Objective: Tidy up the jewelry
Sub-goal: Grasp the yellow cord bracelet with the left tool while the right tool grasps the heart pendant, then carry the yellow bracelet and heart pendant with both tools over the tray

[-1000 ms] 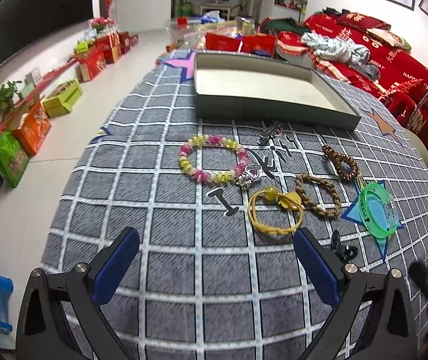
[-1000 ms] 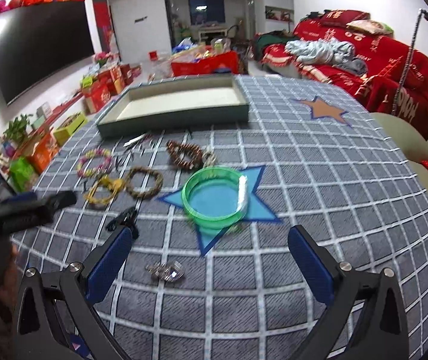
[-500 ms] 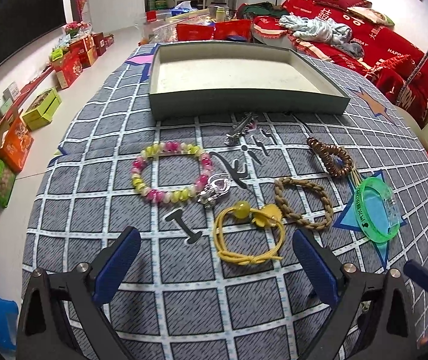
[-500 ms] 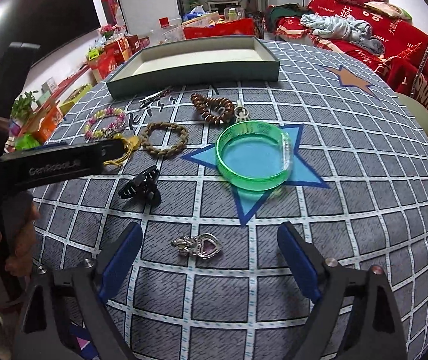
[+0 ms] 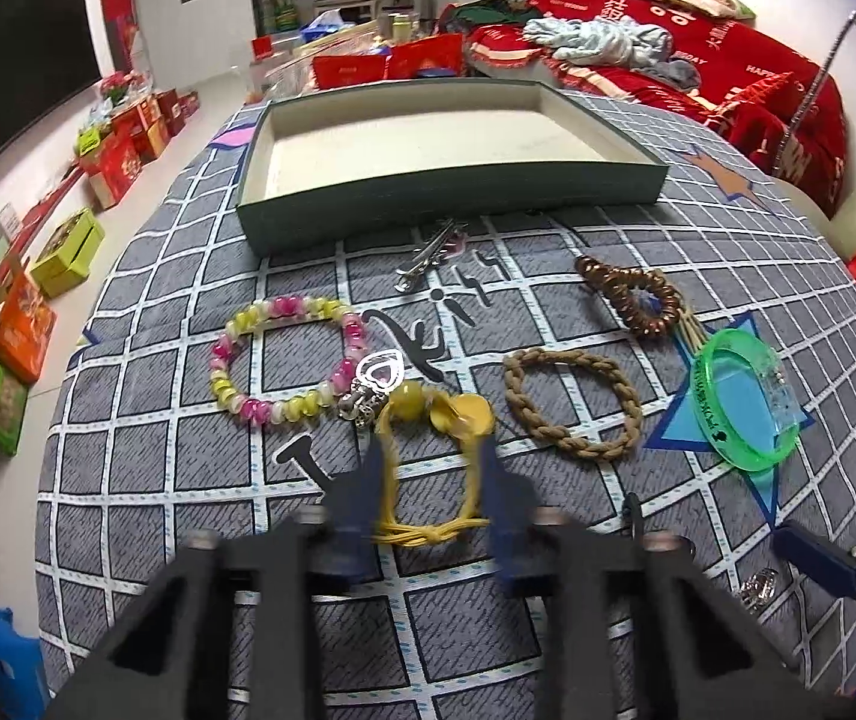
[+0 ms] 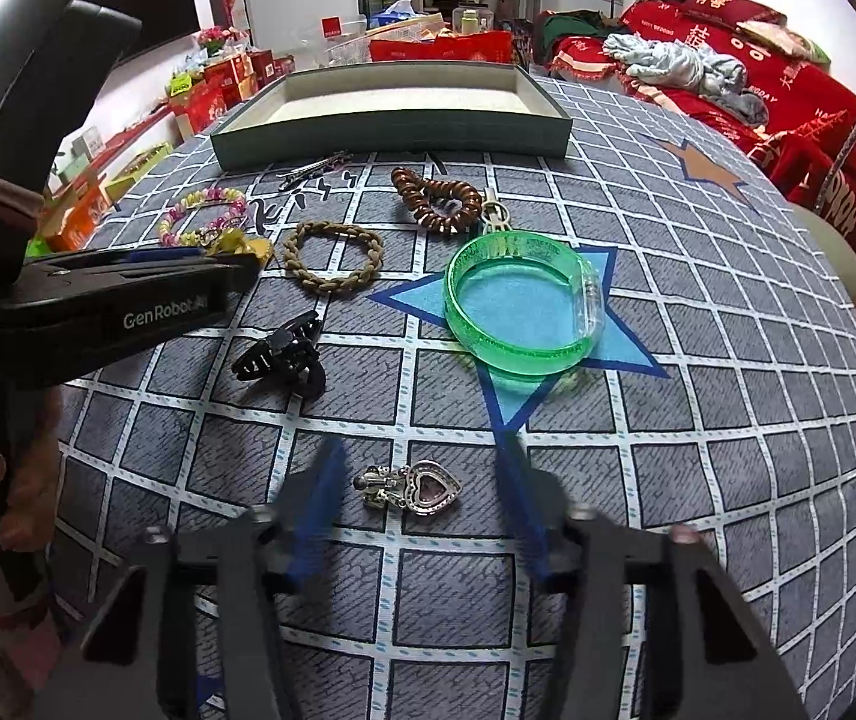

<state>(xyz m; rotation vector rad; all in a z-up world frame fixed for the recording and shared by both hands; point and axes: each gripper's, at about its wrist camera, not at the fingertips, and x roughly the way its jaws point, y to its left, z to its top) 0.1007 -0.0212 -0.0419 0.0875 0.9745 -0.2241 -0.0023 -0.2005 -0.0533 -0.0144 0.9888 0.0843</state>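
A: Grey checked cloth (image 5: 200,468) covers your table, and the jewelry is strewn along its near half with the shallow green tray (image 5: 446,195) standing empty at the far edge – that looks like where everything is meant to end up

B: So why are both tools down at once?

A: You seem to be taking two pieces in one go. Your left gripper (image 5: 428,468) has just been closing, its blue fingers blurred on either side of the yellow cord bracelet (image 5: 434,468). They flank the loop across its width, though I can't tell whether the pads press on the cord yet

B: And the other one?

A: Your right gripper (image 6: 419,489) has just been closing too. The heart pendant (image 6: 413,489) lies flat between the jaws, with bare cloth showing on both sides, so they are narrowed but not pinching it

B: Anything crowding the yellow one?

A: Its beads touch the charm of the pink and yellow bead bracelet (image 5: 284,360), so lifting could drag that along. The braided bracelet (image 5: 572,402) sits just beside it, apart. The green bangle (image 6: 521,300), brown coil tie (image 6: 437,198), black claw clip (image 6: 284,354) and hair pin (image 5: 428,252) lie untouched on the cloth

B: How far along are you?

A: Barely begun, I'd judge – nothing is in the tray
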